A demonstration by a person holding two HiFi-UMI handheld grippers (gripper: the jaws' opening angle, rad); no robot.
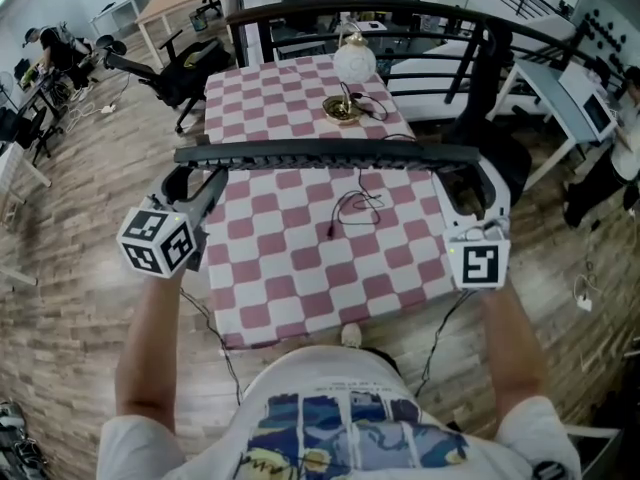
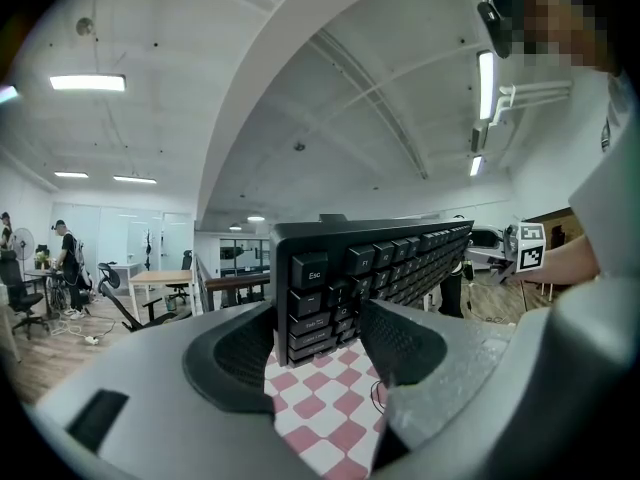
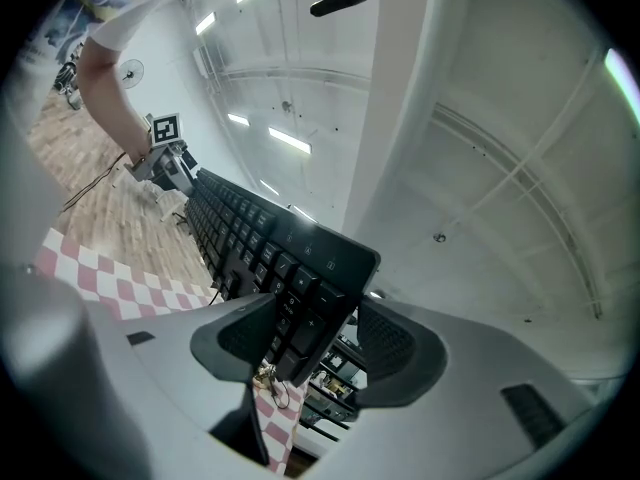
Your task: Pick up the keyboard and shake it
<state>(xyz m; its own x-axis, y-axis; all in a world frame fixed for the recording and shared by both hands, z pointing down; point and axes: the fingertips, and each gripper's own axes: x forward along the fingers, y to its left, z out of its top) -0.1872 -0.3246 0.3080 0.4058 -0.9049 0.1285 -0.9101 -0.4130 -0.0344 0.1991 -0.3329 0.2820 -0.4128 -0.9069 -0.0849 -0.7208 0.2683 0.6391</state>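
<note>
Left tool and right tool each clamp one keyboard end — keys hidden in head view.

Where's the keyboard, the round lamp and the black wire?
keyboard (image 1: 320,153): head view, middle of its long black edge.
lamp (image 1: 354,61): head view, its round white shade.
wire (image 1: 362,206): head view, its tangled loop.
</note>
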